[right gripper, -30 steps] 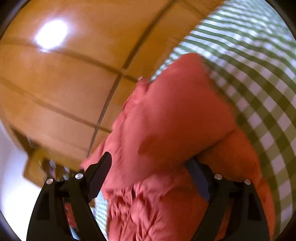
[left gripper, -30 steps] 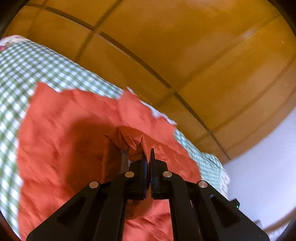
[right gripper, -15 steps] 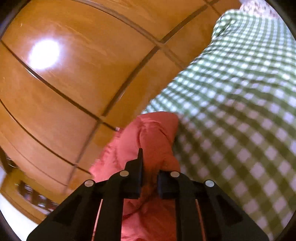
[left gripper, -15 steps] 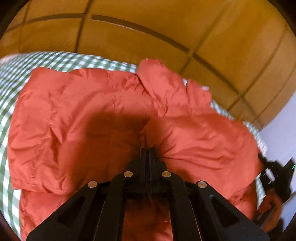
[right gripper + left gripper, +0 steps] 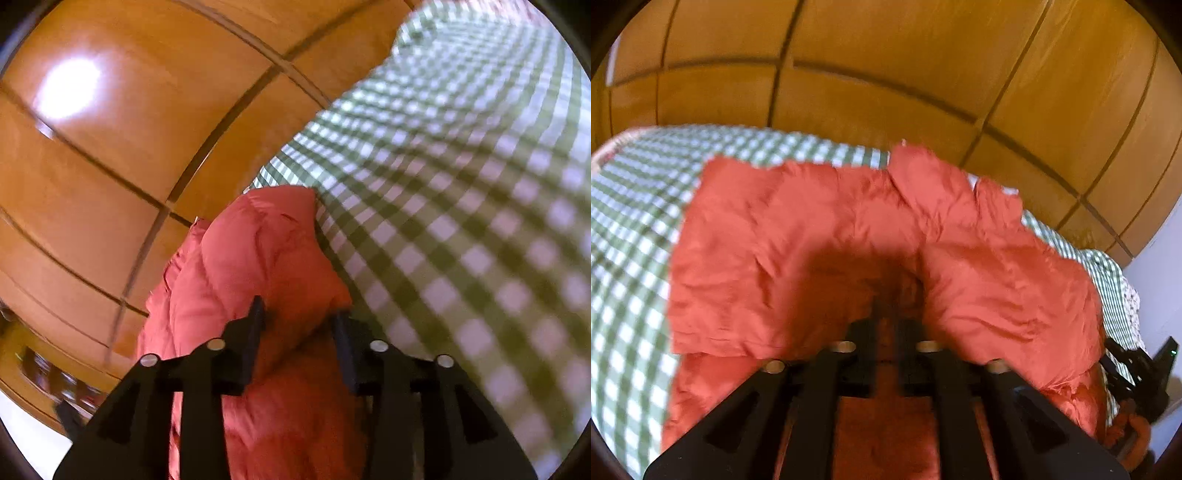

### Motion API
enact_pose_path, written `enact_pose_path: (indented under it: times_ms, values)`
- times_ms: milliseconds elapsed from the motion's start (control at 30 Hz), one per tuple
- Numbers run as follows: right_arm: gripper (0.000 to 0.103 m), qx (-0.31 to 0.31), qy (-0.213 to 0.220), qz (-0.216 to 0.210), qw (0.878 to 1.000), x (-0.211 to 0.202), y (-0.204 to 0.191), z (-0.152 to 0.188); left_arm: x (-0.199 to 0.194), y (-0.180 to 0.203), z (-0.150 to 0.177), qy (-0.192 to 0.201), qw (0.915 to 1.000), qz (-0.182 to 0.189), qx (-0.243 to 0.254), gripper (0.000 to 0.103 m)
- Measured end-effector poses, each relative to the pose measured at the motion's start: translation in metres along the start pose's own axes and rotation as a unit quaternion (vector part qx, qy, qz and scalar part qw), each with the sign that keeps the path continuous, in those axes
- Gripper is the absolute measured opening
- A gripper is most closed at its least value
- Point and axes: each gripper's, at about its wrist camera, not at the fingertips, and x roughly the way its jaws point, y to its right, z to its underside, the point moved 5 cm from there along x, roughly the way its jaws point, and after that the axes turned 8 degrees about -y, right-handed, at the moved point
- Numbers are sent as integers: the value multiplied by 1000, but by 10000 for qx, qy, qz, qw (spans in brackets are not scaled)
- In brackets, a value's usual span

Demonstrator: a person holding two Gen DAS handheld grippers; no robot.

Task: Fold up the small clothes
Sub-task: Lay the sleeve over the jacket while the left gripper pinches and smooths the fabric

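Green-checked bed cover, crumpled red garment lying on it

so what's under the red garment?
The green checked cloth shows around the red garment on three sides and runs under it. What lies beneath the garment's middle is covered, and the cloth hides the surface below it.

Left wrist camera sits right behind the left tongs, looking down along them, very close over the red garment spread ahead on the checked cloth, wooden panels beyond. Right wrist camera rides behind the right tongs, also tilted down and just as near, garment between and ahead of the fingers, checked cloth to their right. Both views share garment, cloth and panels.
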Motion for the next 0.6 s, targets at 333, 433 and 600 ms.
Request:
enact_pose_path:
  times_ms: [333, 433, 600]
  values:
    - [36, -2089, -76, 450, 9769, 13, -83, -20, 10, 53, -10, 172, 9947, -360, 950, 77]
    - [36, -2484, -402, 738, 9650, 61, -100, -27, 41, 64, -10, -248, 9863, -850, 1390, 77]
    - [34, -2265, -575, 1406, 9621, 117, -69, -39, 75, 52, -9, -328, 9832, -928, 1537, 93]
